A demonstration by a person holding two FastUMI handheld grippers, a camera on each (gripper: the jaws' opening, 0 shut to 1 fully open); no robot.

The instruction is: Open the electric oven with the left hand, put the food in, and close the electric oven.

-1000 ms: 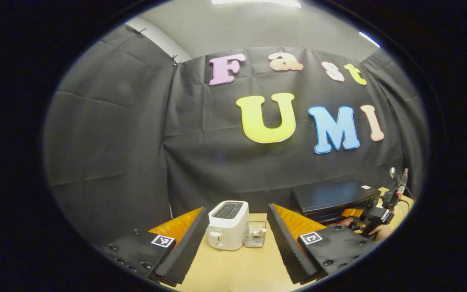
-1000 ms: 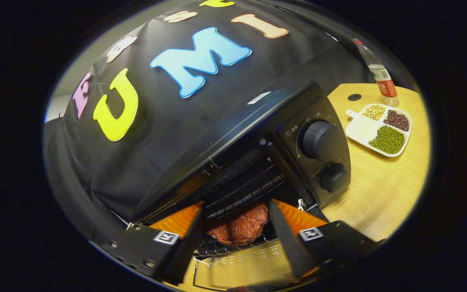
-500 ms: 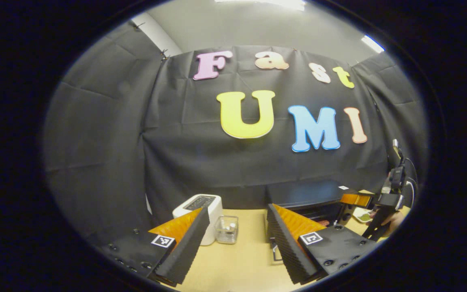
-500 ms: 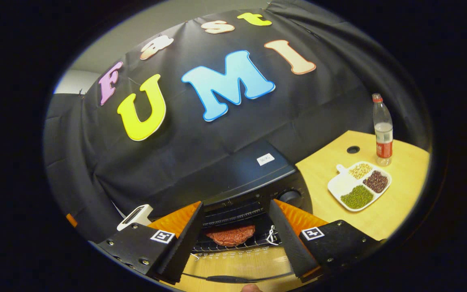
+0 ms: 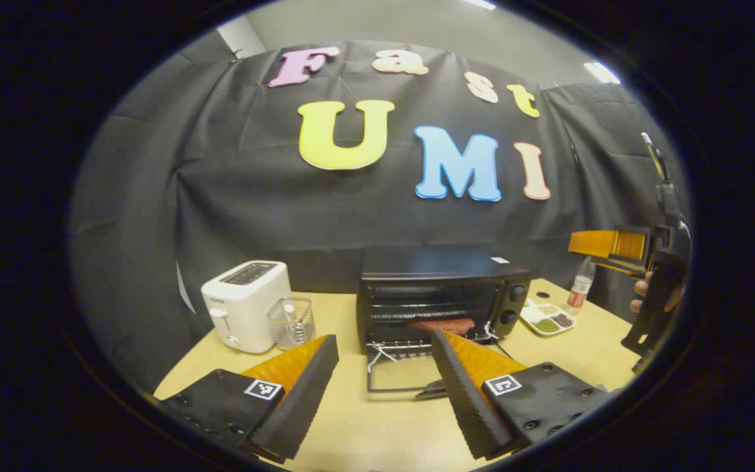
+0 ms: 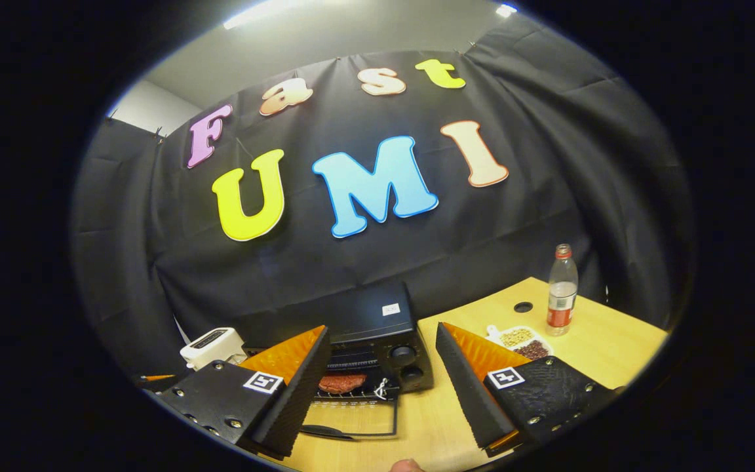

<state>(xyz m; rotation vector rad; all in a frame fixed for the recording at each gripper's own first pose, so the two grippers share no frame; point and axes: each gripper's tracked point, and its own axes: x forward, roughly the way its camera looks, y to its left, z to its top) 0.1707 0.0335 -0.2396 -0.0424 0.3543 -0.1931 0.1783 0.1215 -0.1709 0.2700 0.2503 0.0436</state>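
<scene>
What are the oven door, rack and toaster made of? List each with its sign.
Door: clear glass, likely; the table shows through, in a dark frame.
Rack: bare metal wire, thin bright rods.
Toaster: white, smooth, matte shell; plastic or painted metal, hard to tell.

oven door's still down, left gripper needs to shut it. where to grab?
Take the dark handle bar along the free front edge of the oven door, which lies flat, hinged at the oven. Probably come from the front with the open left gripper, fingers above and below the bar, then lift.
</scene>
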